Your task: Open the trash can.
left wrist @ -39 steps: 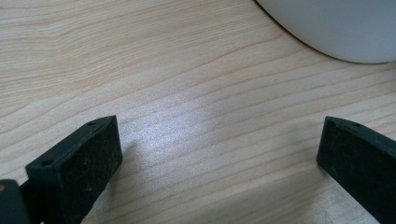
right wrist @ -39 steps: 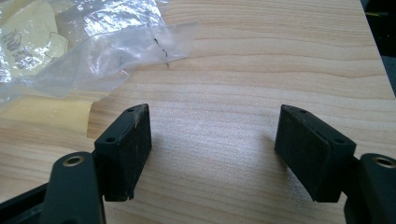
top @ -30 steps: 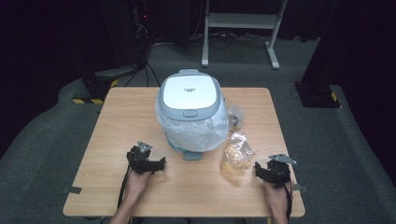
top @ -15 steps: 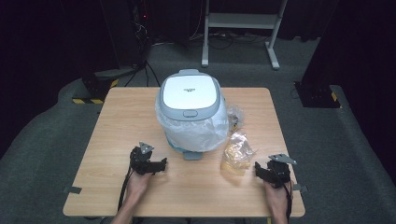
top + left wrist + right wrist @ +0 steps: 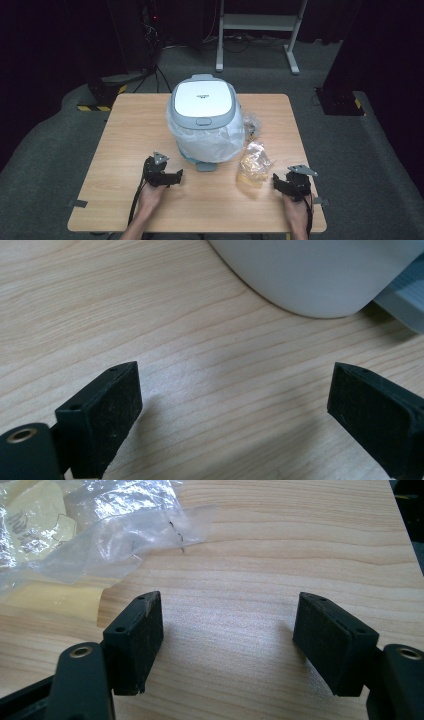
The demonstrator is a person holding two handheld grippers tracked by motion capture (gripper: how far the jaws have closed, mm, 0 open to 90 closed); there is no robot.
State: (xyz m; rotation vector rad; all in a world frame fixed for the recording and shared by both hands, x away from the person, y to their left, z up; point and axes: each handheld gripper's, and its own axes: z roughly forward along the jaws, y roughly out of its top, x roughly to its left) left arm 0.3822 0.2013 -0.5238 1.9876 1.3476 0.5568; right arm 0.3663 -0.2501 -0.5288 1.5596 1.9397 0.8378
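The bench (image 5: 150,125) fills the middle of the high view, a pale wood top. At its centre stands the bin (image 5: 205,120), white-bodied with a grey lid shut and a clear liner bulging out under the rim. Just right of the bin, toward the lower right of the frame, lies the crinkled plastic wrapper (image 5: 253,161), yellowish and see-through, with a smaller clear scrap (image 5: 251,124) above it, touching the bin's side.

At the lower left the left claw (image 5: 176,175) rests low over the bench, jaws spread wide with bare wood between them; its own view shows the bin's white base at the top of the frame. At the lower right the right claw (image 5: 276,181) is likewise spread wide and empty, and in its own view the wrapper (image 5: 75,535) lies in the upper left, near the left jaw but apart from it.

This looks like the start: nothing is picked up yet. The next move likely calls for the right claw to slide toward the wrapper and pinch an edge, which may slip or crumple.
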